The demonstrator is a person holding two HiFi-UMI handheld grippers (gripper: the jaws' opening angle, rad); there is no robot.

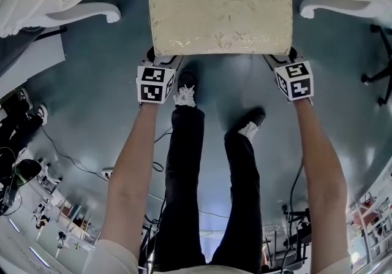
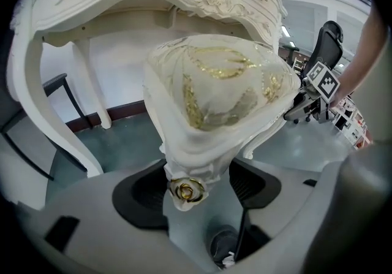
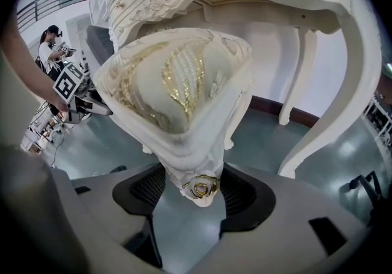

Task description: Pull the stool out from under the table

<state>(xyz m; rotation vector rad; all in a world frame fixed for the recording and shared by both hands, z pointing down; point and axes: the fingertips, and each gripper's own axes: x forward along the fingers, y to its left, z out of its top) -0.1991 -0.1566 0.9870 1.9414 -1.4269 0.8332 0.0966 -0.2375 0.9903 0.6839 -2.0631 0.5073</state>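
1. Left gripper [image 1: 162, 58]: jaws pinch the near-left corner of the cream, gold-embroidered cushioned stool [image 1: 219, 6] with a white carved frame, at a gold rose carving [image 2: 185, 190].
2. Stool: stands on the grey-green floor [image 1: 92, 83], between the curved legs of the ornate white table [image 1: 79, 14].
3. Right gripper [image 1: 277, 58]: jaws pinch the stool's near-right corner.

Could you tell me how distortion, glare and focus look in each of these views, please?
Head view: fisheye bends the table edges, and the glossy floor shows bright reflections. Left gripper view: dark round vignette, the stool bulges, the nearest foreground is soft. Right gripper view: same vignette and bulge, with the gold rose fairly sharp.
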